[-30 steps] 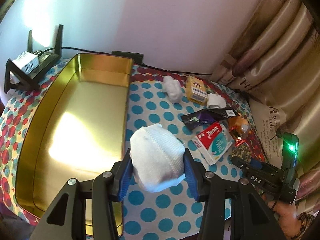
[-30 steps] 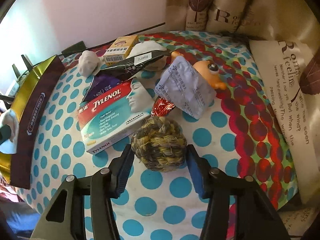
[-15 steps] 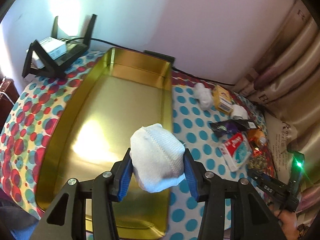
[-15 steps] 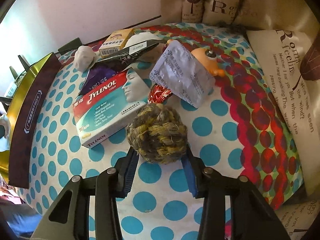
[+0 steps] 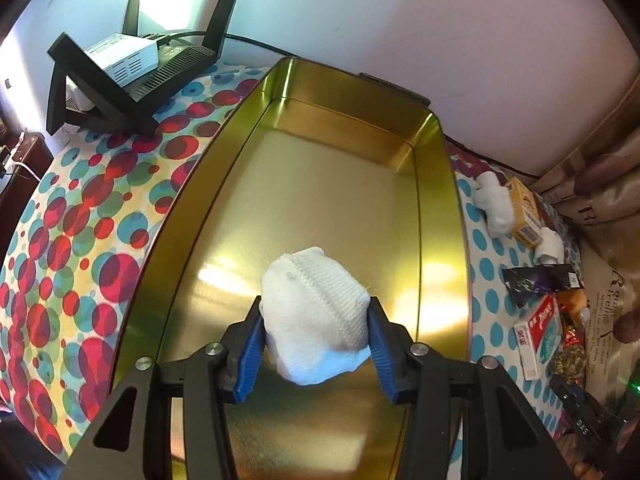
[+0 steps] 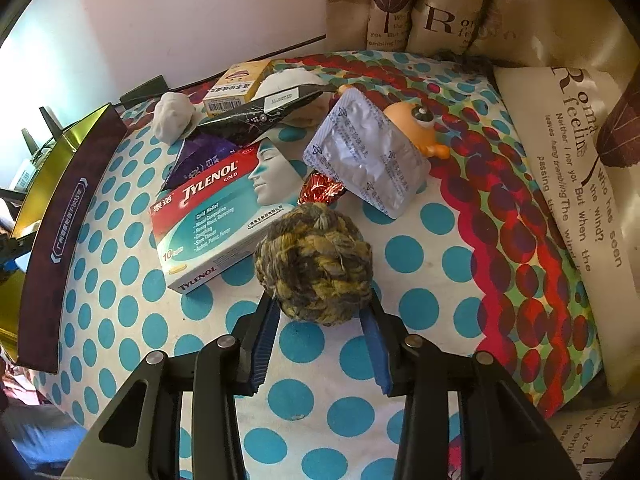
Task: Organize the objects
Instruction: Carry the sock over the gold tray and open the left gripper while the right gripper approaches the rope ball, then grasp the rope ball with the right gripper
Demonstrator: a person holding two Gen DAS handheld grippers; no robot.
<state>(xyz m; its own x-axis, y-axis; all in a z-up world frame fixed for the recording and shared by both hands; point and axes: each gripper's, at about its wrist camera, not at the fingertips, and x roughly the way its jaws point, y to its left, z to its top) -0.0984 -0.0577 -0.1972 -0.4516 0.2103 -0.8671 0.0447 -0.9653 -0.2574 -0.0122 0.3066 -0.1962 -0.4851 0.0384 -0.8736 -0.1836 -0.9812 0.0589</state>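
Observation:
My left gripper [image 5: 316, 320] is shut on a white gauze roll [image 5: 314, 308] and holds it above the middle of the gold metal tray [image 5: 332, 184]. My right gripper [image 6: 320, 312] is shut on a yellow-grey rope ball [image 6: 314, 266], lifted a little off the dotted tablecloth beside a Tylenol box [image 6: 224, 216]. The tray's dark outer wall [image 6: 68, 236] shows at the left of the right wrist view.
Right of the tray lie a white cloth lump [image 5: 494, 206], a yellow box [image 5: 524, 216], dark sachets [image 6: 256, 114], a foil blister pack [image 6: 368, 160], a red candy wrapper [image 6: 320, 192] and an orange toy [image 6: 416, 120]. A black router [image 5: 128, 64] stands at the back left. Curtains hang at the right.
My left gripper has carried the gauze roll left, from the tablecloth to over the tray. My right gripper has closed on the rope ball and raised it slightly.

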